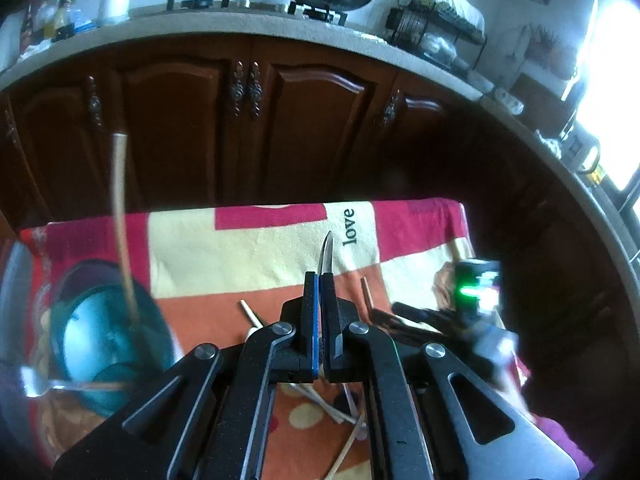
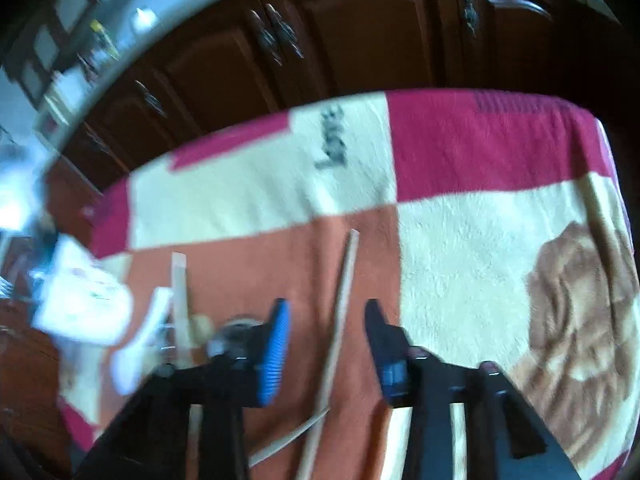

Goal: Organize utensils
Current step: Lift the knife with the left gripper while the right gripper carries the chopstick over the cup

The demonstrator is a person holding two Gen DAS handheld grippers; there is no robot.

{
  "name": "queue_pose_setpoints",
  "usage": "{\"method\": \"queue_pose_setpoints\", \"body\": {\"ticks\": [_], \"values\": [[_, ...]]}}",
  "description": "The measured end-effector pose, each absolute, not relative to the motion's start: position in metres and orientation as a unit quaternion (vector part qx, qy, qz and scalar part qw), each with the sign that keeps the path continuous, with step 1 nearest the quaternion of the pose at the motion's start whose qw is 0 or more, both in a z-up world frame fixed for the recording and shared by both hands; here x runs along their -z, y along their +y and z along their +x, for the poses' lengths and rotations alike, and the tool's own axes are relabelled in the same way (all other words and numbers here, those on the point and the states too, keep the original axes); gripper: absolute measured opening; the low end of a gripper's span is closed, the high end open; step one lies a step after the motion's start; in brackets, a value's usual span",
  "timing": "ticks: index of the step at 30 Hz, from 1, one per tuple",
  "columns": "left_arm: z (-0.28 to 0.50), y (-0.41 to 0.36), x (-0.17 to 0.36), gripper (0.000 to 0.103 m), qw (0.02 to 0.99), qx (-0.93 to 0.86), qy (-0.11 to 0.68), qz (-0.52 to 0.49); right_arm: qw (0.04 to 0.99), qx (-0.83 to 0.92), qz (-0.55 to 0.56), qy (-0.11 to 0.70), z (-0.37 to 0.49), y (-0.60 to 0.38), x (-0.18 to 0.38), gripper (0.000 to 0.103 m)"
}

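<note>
In the left wrist view, a teal cup (image 1: 108,340) stands at about 8 o'clock on the patchwork cloth (image 1: 248,256), with one pale chopstick (image 1: 122,220) leaning upright out of it, blurred along its length. Toward the centre, the left gripper (image 1: 323,292) has its jaws pressed together on a small knife (image 1: 328,254); the shiny, pointed blade sticks straight out toward 12 o'clock, just beside the printed word "love". Below the jaws, more pale sticks (image 1: 344,416) lie loose and crossed on the orange patch. At 3 o'clock the other tool shows as a dark blur with a green light.

In the right wrist view, blurred white items (image 2: 84,300) sit at 9 o'clock near the edge of the cloth-covered counter (image 2: 480,140). The right gripper (image 2: 326,312) has its jaws spread wide and empty. A long wooden chopstick (image 2: 340,308) lies on the orange patch between them, running from 6 toward 12 o'clock, touching neither finger. Dark cabinet doors (image 2: 360,32) fill the top.
</note>
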State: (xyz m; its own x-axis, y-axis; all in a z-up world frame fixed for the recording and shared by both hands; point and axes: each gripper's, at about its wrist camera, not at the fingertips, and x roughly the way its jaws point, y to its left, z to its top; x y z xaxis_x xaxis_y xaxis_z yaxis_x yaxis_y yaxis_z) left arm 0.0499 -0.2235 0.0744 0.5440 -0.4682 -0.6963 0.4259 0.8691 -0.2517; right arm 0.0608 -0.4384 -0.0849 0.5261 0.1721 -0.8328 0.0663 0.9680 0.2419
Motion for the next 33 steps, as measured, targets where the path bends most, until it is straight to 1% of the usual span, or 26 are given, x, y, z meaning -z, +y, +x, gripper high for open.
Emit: {"method": "queue_pose_setpoints", "body": {"ticks": [2, 3, 4, 5, 6, 7, 12, 20, 27, 33], "values": [[0.045, -0.213, -0.081, 0.000, 0.882, 0.252, 0.398, -0.028, 0.858, -0.024, 0.132, 0.496, 0.073, -0.440, 0.101, 0.039], [0.042, -0.205, -0.085, 0.000, 0.883, 0.250, 0.396, -0.031, 0.867, -0.021, 0.136, 0.478, 0.076, -0.441, 0.102, 0.037], [0.040, -0.199, -0.087, 0.000, 0.884, 0.248, 0.395, -0.033, 0.867, -0.016, 0.131, 0.480, 0.080, -0.441, 0.103, 0.029], [0.039, -0.192, -0.090, 0.000, 0.886, 0.245, 0.393, -0.036, 0.867, -0.011, 0.125, 0.482, 0.082, -0.440, 0.103, 0.017], [0.037, -0.186, -0.092, 0.000, 0.887, 0.243, 0.392, -0.038, 0.865, -0.013, 0.120, 0.487, 0.083, -0.438, 0.101, 0.007], [0.036, -0.181, -0.093, 0.000, 0.887, 0.242, 0.391, -0.041, 0.861, -0.021, 0.125, 0.492, 0.082, -0.438, 0.099, 0.006], [0.029, -0.162, -0.098, 0.000, 0.890, 0.243, 0.383, -0.043, 0.880, -0.019, 0.108, 0.462, 0.055, -0.439, 0.066, 0.006], [0.021, -0.134, -0.119, 0.000, 0.900, 0.236, 0.360, -0.063, 0.918, -0.026, 0.114, 0.379, -0.002, -0.446, -0.019, 0.005], [0.014, -0.118, -0.137, 0.000, 0.909, 0.225, 0.346, -0.064, 0.944, -0.041, 0.096, 0.313, -0.025, -0.427, -0.084, 0.005], [0.010, -0.103, -0.146, 0.000, 0.915, 0.205, 0.344, -0.056, 0.955, -0.058, 0.095, 0.275, -0.032, -0.409, -0.125, 0.005]]}}
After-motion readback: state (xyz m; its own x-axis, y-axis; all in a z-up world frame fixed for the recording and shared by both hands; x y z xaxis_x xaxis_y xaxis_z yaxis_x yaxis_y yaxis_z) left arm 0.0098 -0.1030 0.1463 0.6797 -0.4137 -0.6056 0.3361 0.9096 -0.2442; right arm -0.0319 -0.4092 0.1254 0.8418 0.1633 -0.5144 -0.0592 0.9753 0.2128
